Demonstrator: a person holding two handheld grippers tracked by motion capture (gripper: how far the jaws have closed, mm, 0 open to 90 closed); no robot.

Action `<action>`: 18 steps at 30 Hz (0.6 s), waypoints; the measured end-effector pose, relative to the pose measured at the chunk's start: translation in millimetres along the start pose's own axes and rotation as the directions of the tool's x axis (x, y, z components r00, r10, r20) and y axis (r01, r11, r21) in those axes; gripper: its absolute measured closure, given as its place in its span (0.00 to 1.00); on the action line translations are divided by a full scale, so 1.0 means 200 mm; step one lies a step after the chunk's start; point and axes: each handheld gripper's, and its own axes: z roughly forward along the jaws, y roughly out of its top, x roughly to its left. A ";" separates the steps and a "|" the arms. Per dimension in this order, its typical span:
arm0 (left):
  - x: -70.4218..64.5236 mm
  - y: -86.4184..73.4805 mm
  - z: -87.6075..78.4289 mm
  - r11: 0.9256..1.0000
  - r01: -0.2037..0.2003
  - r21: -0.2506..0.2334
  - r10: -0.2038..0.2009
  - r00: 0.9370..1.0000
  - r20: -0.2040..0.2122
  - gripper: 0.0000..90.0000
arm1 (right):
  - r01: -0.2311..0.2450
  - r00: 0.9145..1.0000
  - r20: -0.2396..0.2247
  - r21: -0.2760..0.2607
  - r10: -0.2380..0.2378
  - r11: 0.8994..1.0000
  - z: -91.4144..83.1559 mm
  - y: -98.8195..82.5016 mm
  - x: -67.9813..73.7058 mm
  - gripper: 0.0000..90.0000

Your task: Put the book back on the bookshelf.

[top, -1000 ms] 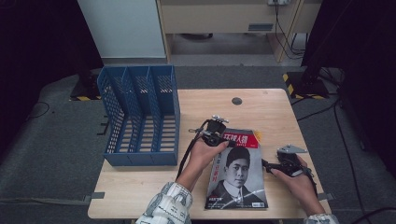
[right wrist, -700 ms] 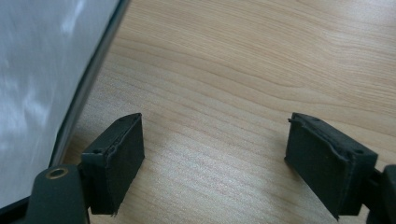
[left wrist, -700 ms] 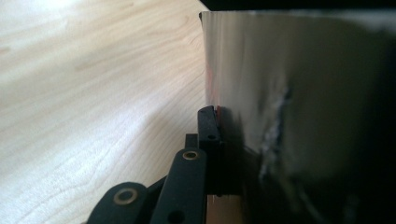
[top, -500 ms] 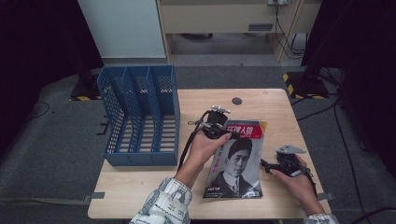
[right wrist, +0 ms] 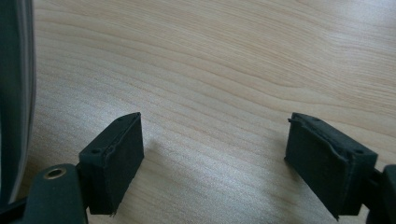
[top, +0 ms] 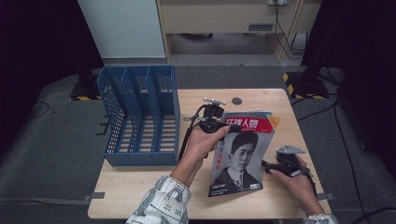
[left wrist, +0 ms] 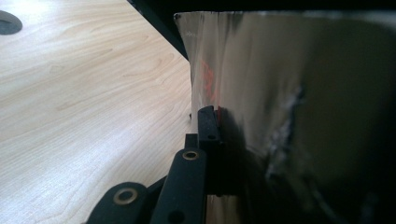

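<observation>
A magazine (top: 240,156) with a portrait cover and a red title band stands tilted, its top edge raised off the wooden table (top: 149,186). My left gripper (top: 223,127) is shut on its top left corner. In the left gripper view the jaws pinch the glossy cover (left wrist: 289,93) at its edge. My right gripper (top: 268,167) rests low on the table just right of the magazine's lower half, open. In the right gripper view its pads (right wrist: 114,161) stand wide apart over bare wood, and the magazine's page edge (right wrist: 16,93) runs down the left side.
A blue three-slot file rack (top: 140,112) lies on the table's left part, beside my left forearm. A yellow corner of another booklet (top: 274,121) pokes out behind the magazine. A round cable hole (top: 236,101) sits near the table's far edge.
My left gripper has lifted the magazine's top edge and drawn it slightly left, so the cover now stands steeper. The right gripper has stayed near the magazine's right side.
</observation>
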 end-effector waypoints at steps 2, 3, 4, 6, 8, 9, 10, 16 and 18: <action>-0.01 0.01 -0.01 1.000 -0.009 -0.001 0.009 1.000 -0.012 0.96 | 0.000 1.000 0.000 0.000 0.000 1.000 0.00 0.00 0.00 0.21; -0.02 0.01 -0.02 1.000 -0.013 -0.001 0.013 1.000 -0.019 0.96 | 0.000 1.000 0.000 0.000 0.000 1.000 0.00 0.00 0.00 0.21; -0.02 0.02 -0.03 1.000 -0.014 -0.003 0.014 1.000 -0.023 0.96 | 0.000 1.000 0.001 0.000 0.000 1.000 0.00 0.00 0.00 0.21; -0.03 0.03 -0.04 1.000 -0.014 -0.009 0.014 1.000 -0.027 0.96 | 0.000 1.000 0.001 0.000 0.000 1.000 0.00 0.00 0.00 0.21; -0.03 0.03 -0.06 1.000 -0.011 -0.020 0.011 1.000 -0.027 0.96 | 0.000 1.000 0.001 0.000 0.000 1.000 0.00 0.00 0.00 0.21; -0.04 0.03 -0.07 1.000 -0.012 -0.023 0.011 1.000 -0.028 0.96 | 0.000 1.000 0.001 0.000 0.000 1.000 0.00 0.00 0.00 0.21; -0.04 0.04 -0.08 1.000 -0.012 -0.027 0.011 1.000 -0.029 0.96 | -0.001 1.000 0.001 0.000 0.001 1.000 0.00 0.00 0.00 0.21; -0.05 0.06 -0.12 0.999 -0.017 -0.042 0.016 0.999 -0.043 0.96 | -0.002 1.000 0.002 0.000 0.002 1.000 0.00 0.00 0.00 0.21; -0.06 0.06 -0.13 0.999 -0.019 -0.047 0.017 0.999 -0.046 0.96 | -0.003 1.000 0.004 0.001 0.003 1.000 0.00 0.00 0.00 0.20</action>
